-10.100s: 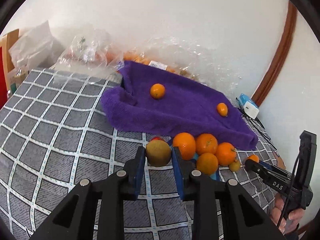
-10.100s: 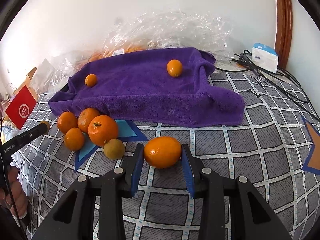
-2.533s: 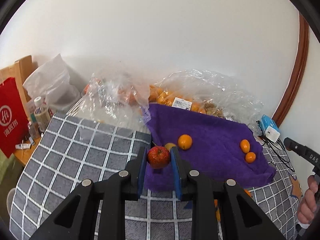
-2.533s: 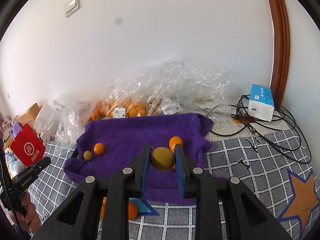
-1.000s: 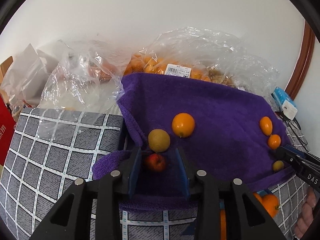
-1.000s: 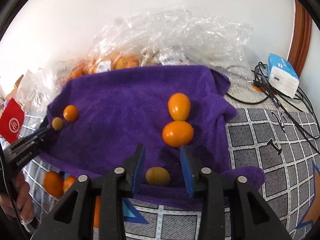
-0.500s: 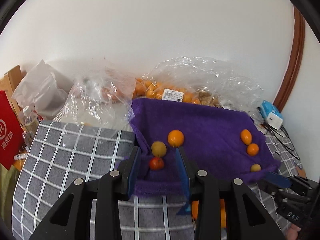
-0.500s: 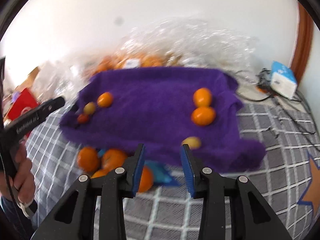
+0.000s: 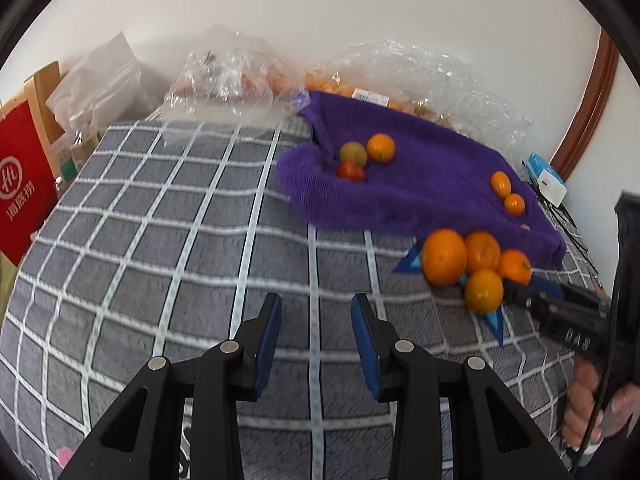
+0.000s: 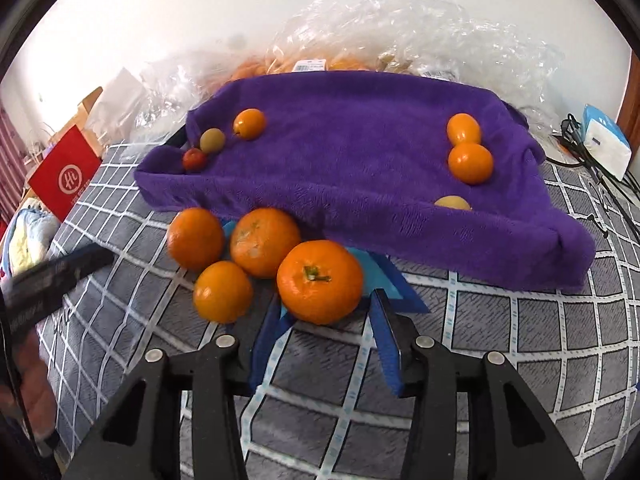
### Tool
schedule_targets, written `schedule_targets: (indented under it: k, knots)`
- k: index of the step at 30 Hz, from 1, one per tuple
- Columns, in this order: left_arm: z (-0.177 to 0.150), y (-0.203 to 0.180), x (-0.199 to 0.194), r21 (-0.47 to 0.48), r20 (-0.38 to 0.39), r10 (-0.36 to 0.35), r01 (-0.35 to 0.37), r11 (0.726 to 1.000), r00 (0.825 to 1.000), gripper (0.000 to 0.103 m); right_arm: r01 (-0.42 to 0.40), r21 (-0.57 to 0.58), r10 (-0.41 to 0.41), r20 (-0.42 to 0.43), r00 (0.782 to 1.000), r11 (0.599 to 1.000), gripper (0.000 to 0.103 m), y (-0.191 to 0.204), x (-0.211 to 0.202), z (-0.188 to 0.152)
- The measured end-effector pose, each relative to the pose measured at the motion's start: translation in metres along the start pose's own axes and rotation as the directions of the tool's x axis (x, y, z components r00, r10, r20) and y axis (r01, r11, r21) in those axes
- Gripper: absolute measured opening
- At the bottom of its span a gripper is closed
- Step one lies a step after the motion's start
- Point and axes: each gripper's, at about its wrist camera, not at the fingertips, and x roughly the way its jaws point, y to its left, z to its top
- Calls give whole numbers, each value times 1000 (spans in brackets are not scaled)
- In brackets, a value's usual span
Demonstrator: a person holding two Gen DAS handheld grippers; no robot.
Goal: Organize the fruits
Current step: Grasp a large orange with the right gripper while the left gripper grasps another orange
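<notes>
A purple towel (image 10: 360, 152) covers a tray and holds a red fruit (image 10: 195, 159), a yellow-green fruit (image 10: 211, 140), small oranges (image 10: 470, 163) and a yellow fruit (image 10: 453, 202). Several oranges (image 10: 264, 242) lie on the checked cloth in front of it. My right gripper (image 10: 324, 312) is open, its blue pads on either side of the nearest orange (image 10: 319, 282), just short of it. My left gripper (image 9: 316, 328) is open and empty over bare cloth, left of the oranges (image 9: 444, 256). The towel also shows in the left wrist view (image 9: 420, 184).
Clear plastic bags of fruit (image 10: 400, 32) lie behind the towel against the wall. A red paper bag (image 9: 22, 184) stands at the left edge. A white and blue box (image 10: 604, 142) and black cables lie at the right. The grey checked cloth (image 9: 180, 240) covers the surface.
Both grippers let go of their fruit on the towel and pulled back. The right one dropped low to the oranges on the cloth; the left one swung left over bare cloth.
</notes>
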Motion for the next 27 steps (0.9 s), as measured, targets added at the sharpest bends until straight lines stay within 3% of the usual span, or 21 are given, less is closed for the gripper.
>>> schedule_targets:
  k: [7,14,17,21,27]
  knots:
    - [-12,0,-2,14,13,22,-22,1000,1000,34,11,-24,-11,18,1000,1000,42,7,5,4]
    - [-17,8,-6,-25,19,-11,11,1000,1000,35,60,9,-60,78,995,998,42,-6,-25,-6]
    - [-17,8,-5,-25,17,-43,44,999,999,44,104,1,-104,99,990,995,42,-13,-36,-14]
    - [-18,0,-4,15,9,-4,4,1000,1000,45,113,31,-115,81,990,993,42,-27,-37,-21]
    - [-14,-4,-4,20,-13,-6,6,1000,1000,44,123,73,-129,79,989,990,42,-47,-41,-30]
